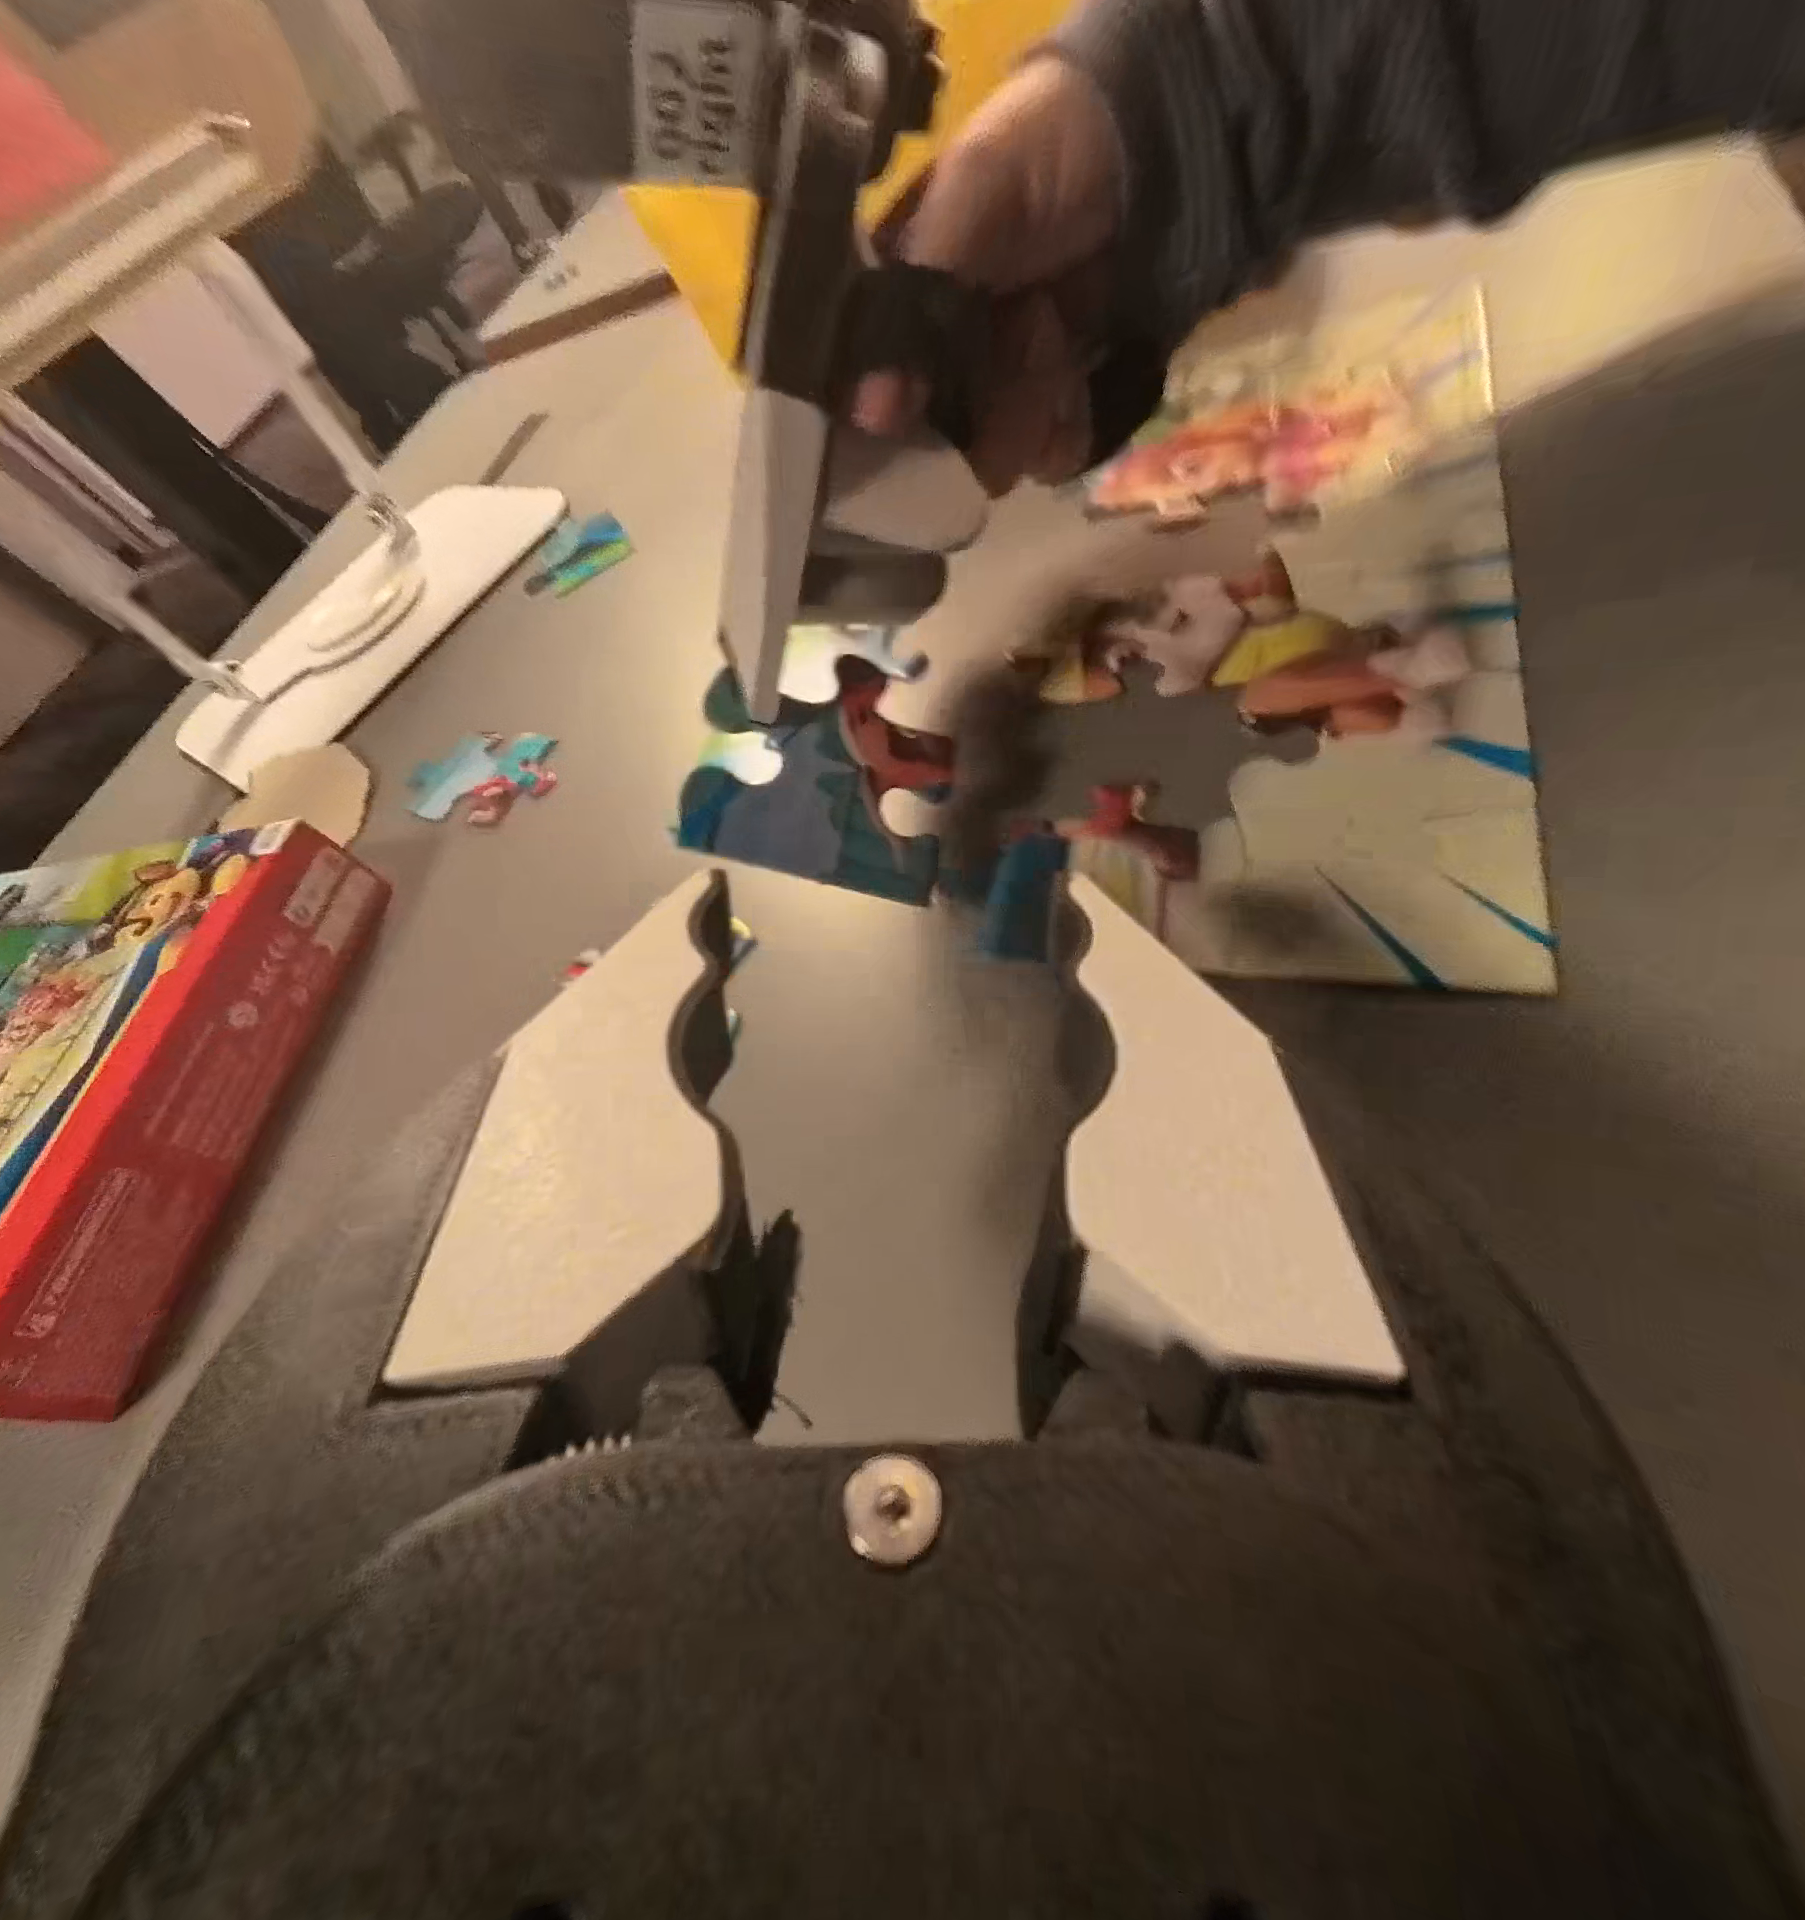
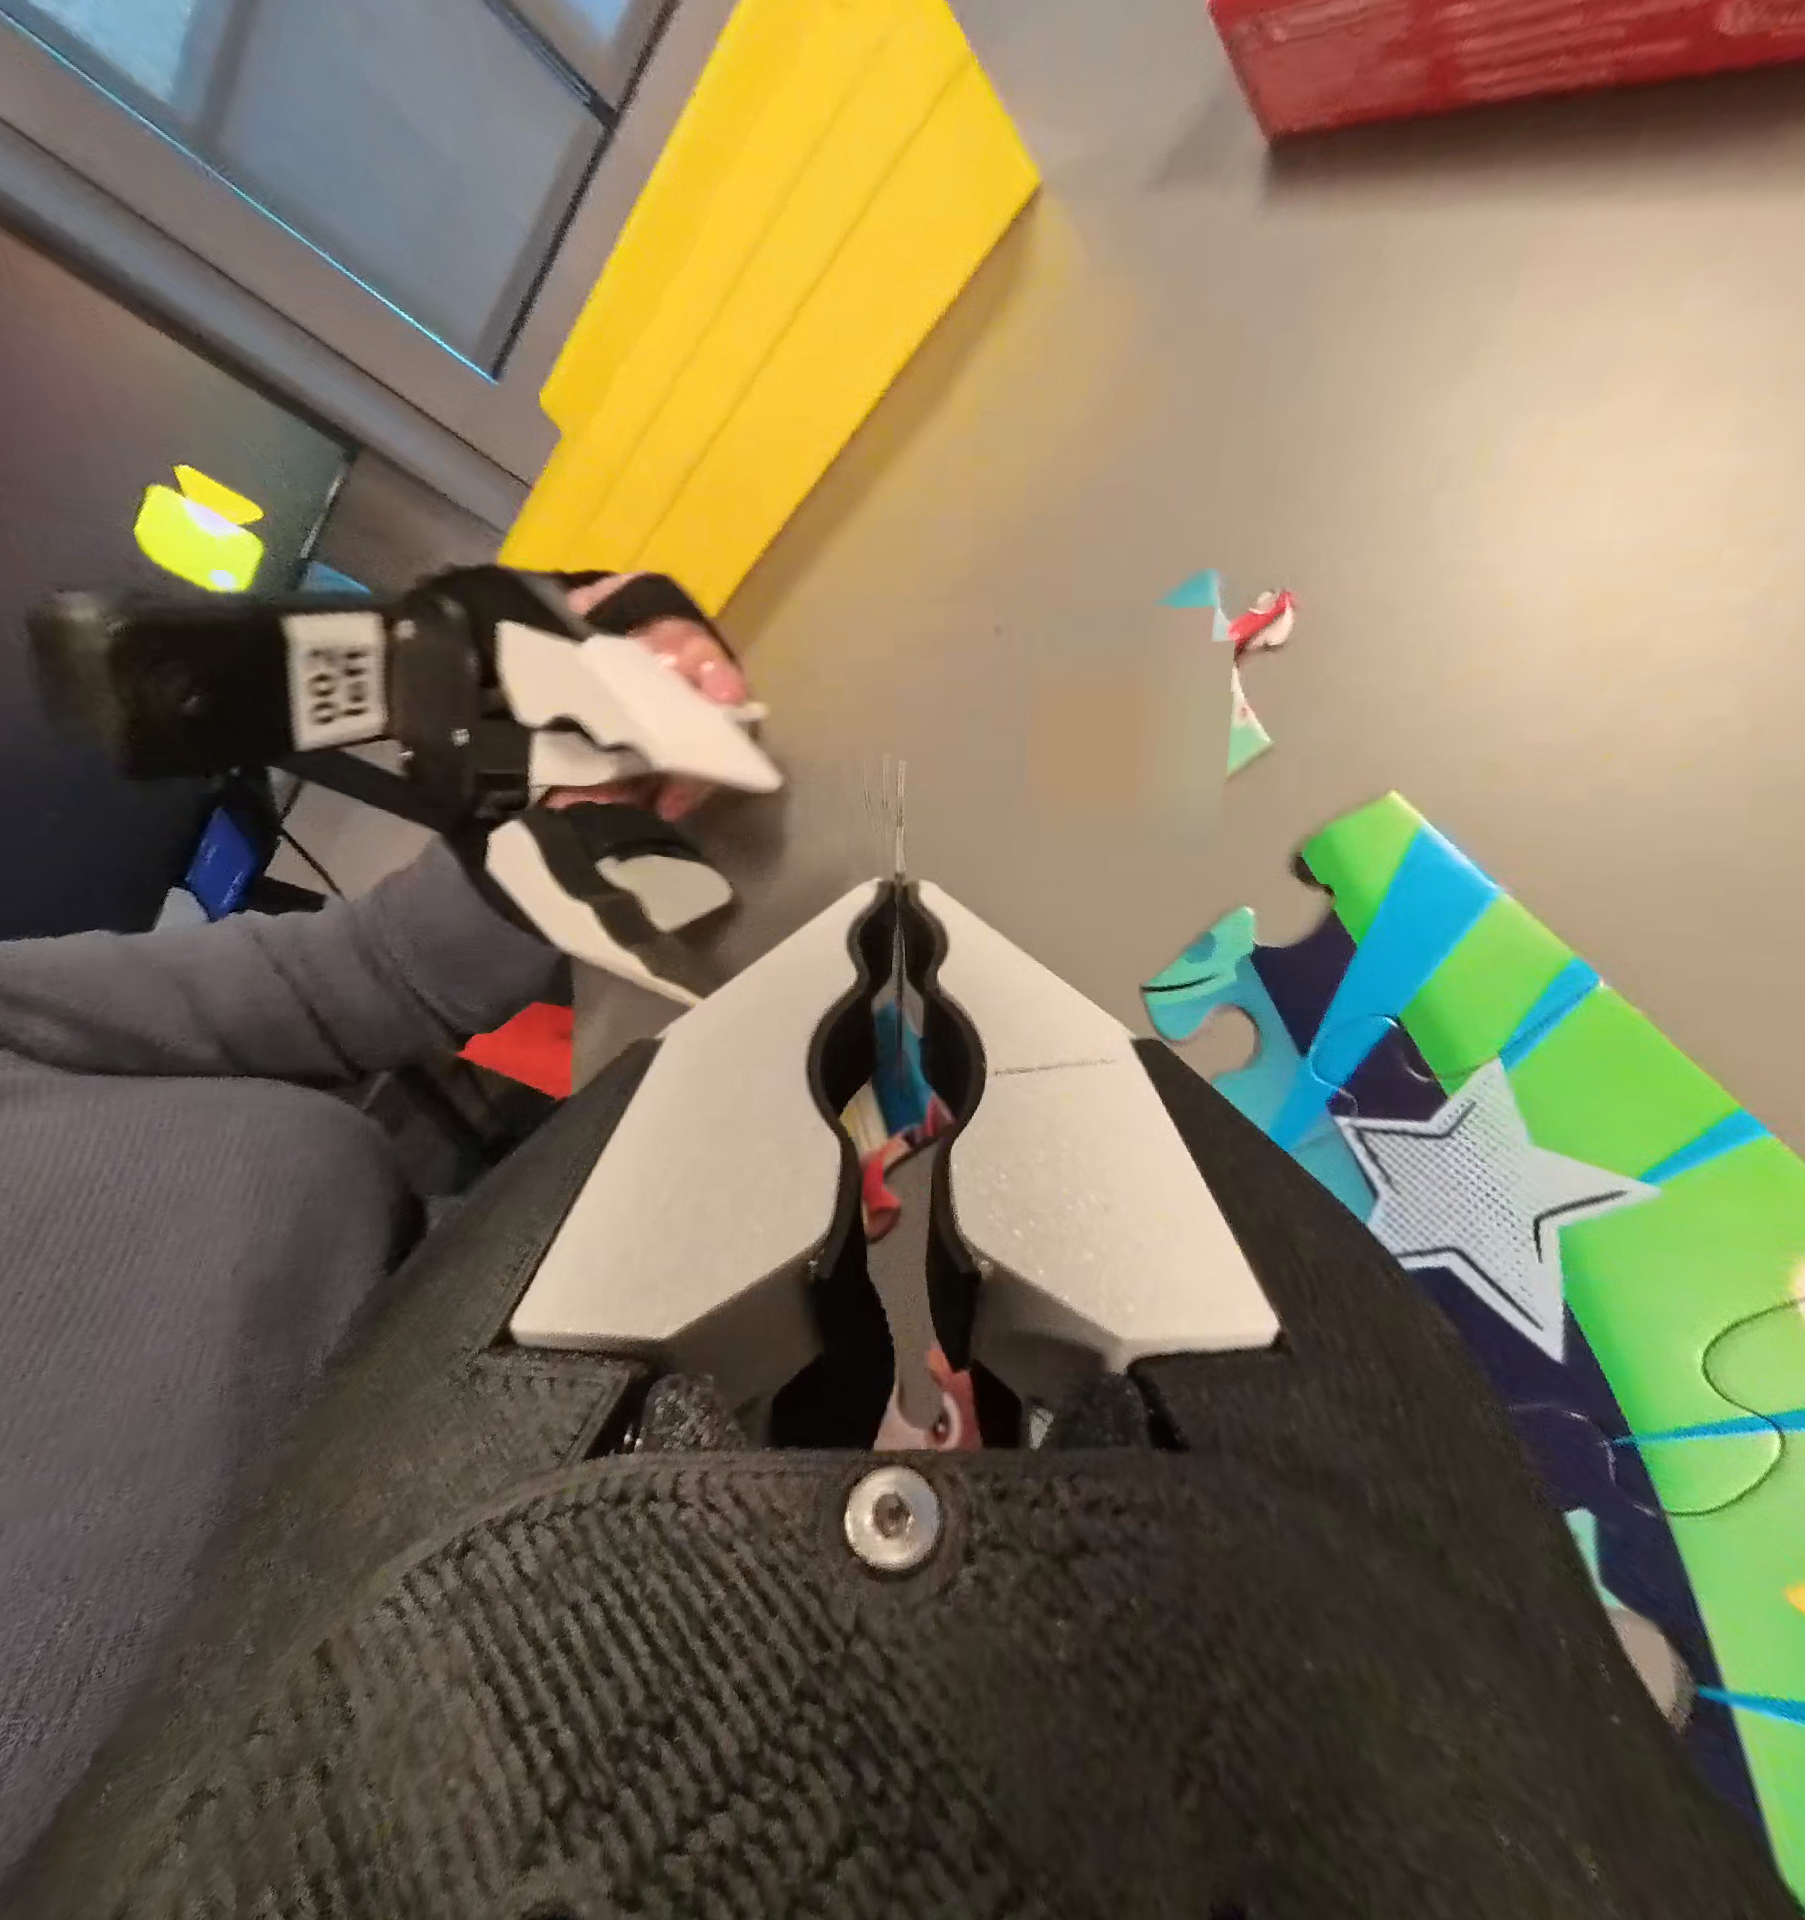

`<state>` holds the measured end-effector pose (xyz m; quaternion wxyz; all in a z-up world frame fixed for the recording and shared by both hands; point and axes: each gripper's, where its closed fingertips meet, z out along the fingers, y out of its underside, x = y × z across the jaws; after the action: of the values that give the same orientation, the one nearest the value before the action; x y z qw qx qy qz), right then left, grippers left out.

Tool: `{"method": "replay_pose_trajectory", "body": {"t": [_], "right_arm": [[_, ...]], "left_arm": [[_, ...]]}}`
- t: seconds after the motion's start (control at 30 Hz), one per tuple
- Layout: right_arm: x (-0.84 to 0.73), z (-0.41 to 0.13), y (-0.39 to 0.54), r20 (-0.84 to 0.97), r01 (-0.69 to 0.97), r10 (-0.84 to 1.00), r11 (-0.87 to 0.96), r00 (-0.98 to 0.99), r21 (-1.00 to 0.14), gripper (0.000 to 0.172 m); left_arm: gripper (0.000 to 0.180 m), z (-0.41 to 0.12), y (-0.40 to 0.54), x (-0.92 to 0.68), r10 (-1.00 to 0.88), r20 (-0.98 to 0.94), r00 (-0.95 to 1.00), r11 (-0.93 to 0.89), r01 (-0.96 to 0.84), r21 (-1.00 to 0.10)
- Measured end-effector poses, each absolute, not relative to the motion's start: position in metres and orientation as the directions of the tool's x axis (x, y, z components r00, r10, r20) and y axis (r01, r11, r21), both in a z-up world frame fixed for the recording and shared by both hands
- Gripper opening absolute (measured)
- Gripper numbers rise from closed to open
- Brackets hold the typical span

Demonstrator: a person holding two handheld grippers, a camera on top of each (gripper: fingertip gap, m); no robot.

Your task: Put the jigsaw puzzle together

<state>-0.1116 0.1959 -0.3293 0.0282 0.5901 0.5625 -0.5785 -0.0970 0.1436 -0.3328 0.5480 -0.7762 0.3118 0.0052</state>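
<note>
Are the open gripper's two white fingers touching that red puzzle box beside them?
Apart. In the left wrist view, the left gripper hangs open over bare table, and a clear strip of tabletop separates its fingers from the red puzzle box.

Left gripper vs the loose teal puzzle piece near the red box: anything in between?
Nothing visible. Only bare table lies between the open left gripper and the loose teal puzzle piece. The red box sits nearer the camera, and the right gripper stands over the assembled puzzle, off that line.
</note>
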Motion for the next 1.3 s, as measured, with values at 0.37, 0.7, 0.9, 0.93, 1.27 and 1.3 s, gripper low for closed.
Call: {"method": "replay_pose_trajectory", "body": {"t": [0.37,0.7,0.9,0.93,1.27,1.3], "right_arm": [[-0.113,-0.355,0.191,-0.647,0.718,0.711,-0.295,-0.275,-0.630,0.002],[-0.107,-0.364,0.197,-0.580,0.730,0.745,-0.189,-0.329,-0.657,0.005],[-0.106,-0.365,0.199,-0.549,0.742,0.749,-0.116,-0.372,-0.660,0.005],[-0.107,-0.365,0.199,-0.544,0.741,0.751,-0.111,-0.374,-0.662,0.005],[-0.108,-0.372,0.202,-0.493,0.729,0.797,-0.101,-0.348,-0.677,0.009],[-0.107,-0.372,0.202,-0.486,0.726,0.800,-0.094,-0.352,-0.681,0.010]], "left_arm": [[0.002,-0.381,0.126,-0.061,-0.657,-0.327,0.679,-0.320,-0.644,-0.694],[0.000,-0.382,0.125,-0.060,-0.668,-0.353,0.655,-0.323,-0.682,-0.656],[0.000,-0.382,0.125,-0.061,-0.670,-0.334,0.663,-0.330,-0.669,-0.666],[0.000,-0.382,0.125,-0.061,-0.669,-0.334,0.664,-0.329,-0.667,-0.668],[0.000,-0.376,0.131,-0.062,-0.639,-0.353,0.684,-0.312,-0.649,-0.694],[0.000,-0.372,0.136,-0.062,-0.623,-0.348,0.700,-0.292,-0.621,-0.727]]}}
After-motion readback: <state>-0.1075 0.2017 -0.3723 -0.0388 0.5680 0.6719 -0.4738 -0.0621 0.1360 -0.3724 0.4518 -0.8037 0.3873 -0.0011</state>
